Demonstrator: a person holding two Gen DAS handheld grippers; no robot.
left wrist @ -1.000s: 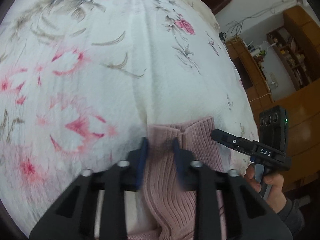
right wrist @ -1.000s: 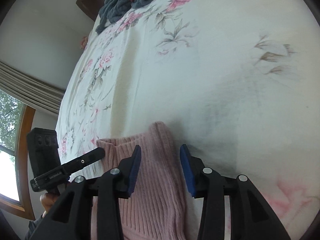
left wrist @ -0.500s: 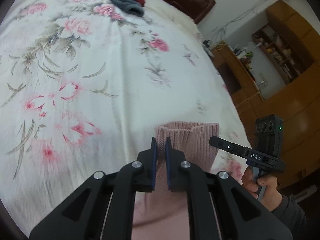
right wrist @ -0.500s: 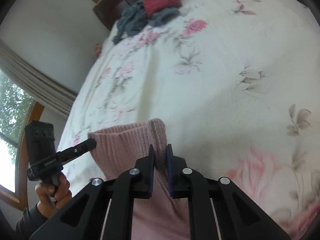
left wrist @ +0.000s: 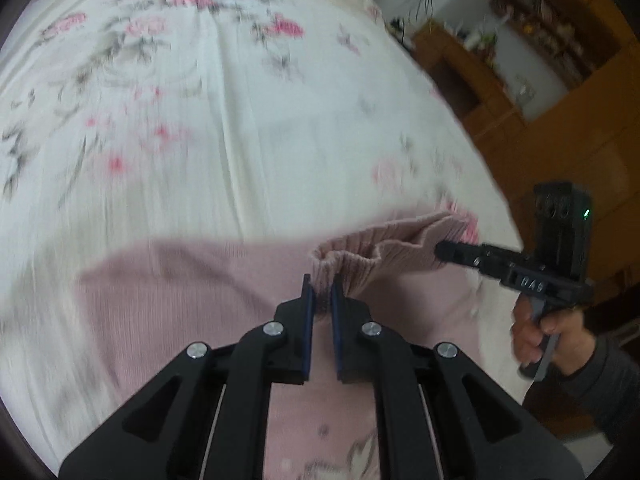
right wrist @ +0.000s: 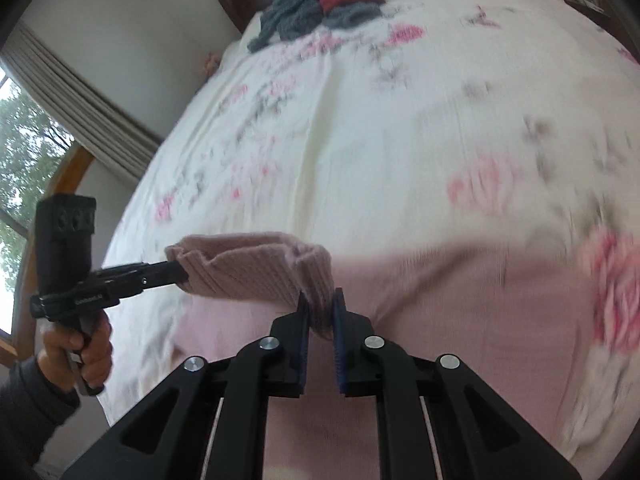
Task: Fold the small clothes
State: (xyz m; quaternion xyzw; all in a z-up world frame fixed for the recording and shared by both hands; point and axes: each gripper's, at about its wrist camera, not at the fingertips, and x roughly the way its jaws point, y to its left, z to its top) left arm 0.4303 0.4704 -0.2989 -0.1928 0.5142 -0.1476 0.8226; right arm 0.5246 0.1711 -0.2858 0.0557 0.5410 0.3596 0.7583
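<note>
On the bed (left wrist: 224, 152), a pink knitted garment (left wrist: 192, 288) lies spread out, soft and ribbed, with one thick ribbed edge lifted up off the cover. Both tools have pinched that raised edge. At one end, the left hand-held gripper (left wrist: 320, 292) has its two blue-lined fingers closed tight on a bunched fold of the knit. At the other end, the right hand-held gripper (right wrist: 322, 308) is clamped on the same edge, its fingers squeezing the wool. Between them the edge hangs like a little wavy band. From the left camera you can see the right tool, black and boxy with a small green light, held by a hand (left wrist: 548, 340) in a dark grey sleeve. From the right camera you can see the other hand (right wrist: 84, 344) holding the left tool. Under the garment is a white bedcover with pink flowers and grey leaves, a bit crinkly. Far up the bed sits a pile of grey and dark red clothes (right wrist: 320, 4). Off to one side stand brown wooden shelves (left wrist: 532, 40); on the other side are a window (right wrist: 24, 140) with trees outside and a pale pleated curtain (right wrist: 80, 100).
</note>
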